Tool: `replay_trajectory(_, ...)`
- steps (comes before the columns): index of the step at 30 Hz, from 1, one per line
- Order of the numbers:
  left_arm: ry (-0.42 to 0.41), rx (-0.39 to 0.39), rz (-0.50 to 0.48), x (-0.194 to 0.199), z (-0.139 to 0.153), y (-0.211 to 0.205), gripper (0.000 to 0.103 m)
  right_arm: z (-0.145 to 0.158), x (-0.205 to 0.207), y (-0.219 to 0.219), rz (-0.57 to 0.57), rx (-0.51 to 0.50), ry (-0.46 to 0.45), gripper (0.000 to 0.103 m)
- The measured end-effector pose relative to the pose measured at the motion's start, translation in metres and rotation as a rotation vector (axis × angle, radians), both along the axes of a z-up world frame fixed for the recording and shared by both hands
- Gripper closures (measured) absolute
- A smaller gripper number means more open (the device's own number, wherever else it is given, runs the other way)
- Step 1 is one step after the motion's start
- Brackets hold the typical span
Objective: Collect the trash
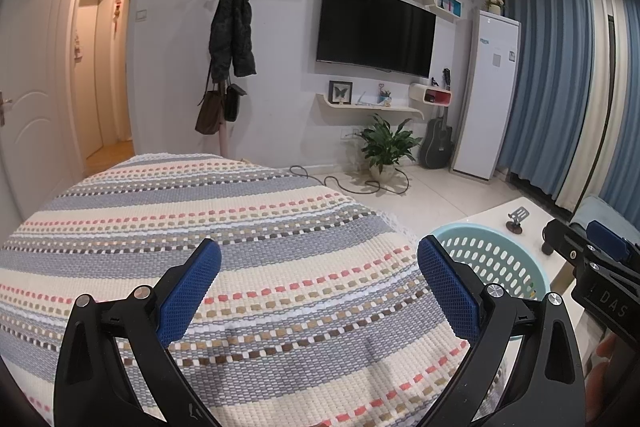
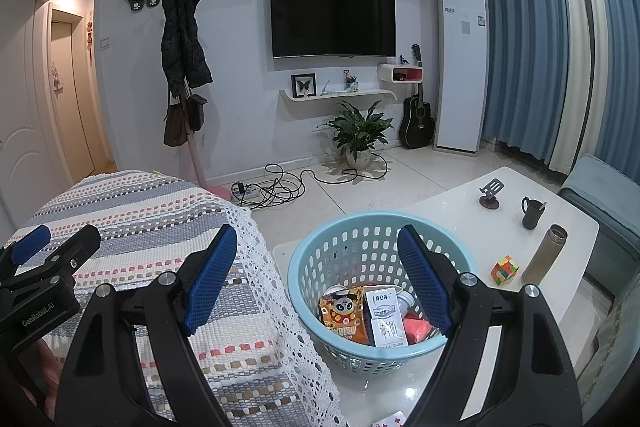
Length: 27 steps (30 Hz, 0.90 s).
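Pale blue plastic with slotted walls, the basket [image 2: 340, 251] stands on the white table [image 2: 452, 211] just beside the striped cloth [image 2: 160, 211]. It holds trash: one orange snack packet [image 2: 344, 311], one white milk carton [image 2: 386, 319], one white cup [image 2: 406, 297] and something red [image 2: 416, 327]. Both claws gape wide and hold nothing, the left gripper [image 1: 318, 287] over the cloth, the right gripper [image 2: 318, 279] over the basket's near rim.

Rubik's cube [image 2: 505, 269] beside thermos [image 2: 545, 255]
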<state>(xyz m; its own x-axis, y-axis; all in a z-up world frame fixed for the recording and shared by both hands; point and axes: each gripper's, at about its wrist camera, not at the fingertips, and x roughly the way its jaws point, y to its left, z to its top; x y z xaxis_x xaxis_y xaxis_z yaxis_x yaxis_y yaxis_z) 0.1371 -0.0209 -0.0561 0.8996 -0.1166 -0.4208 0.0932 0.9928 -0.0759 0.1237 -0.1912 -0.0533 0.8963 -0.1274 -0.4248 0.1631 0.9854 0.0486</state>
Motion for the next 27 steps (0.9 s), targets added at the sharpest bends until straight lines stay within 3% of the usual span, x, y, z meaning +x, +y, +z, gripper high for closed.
replay_trajectory(27,-0.019,0.031,0.026,-0.0042,0.0036,-0.0034,0.007,-0.0041,-0.0019,0.0001,0.002,0.000,0.007,0.025)
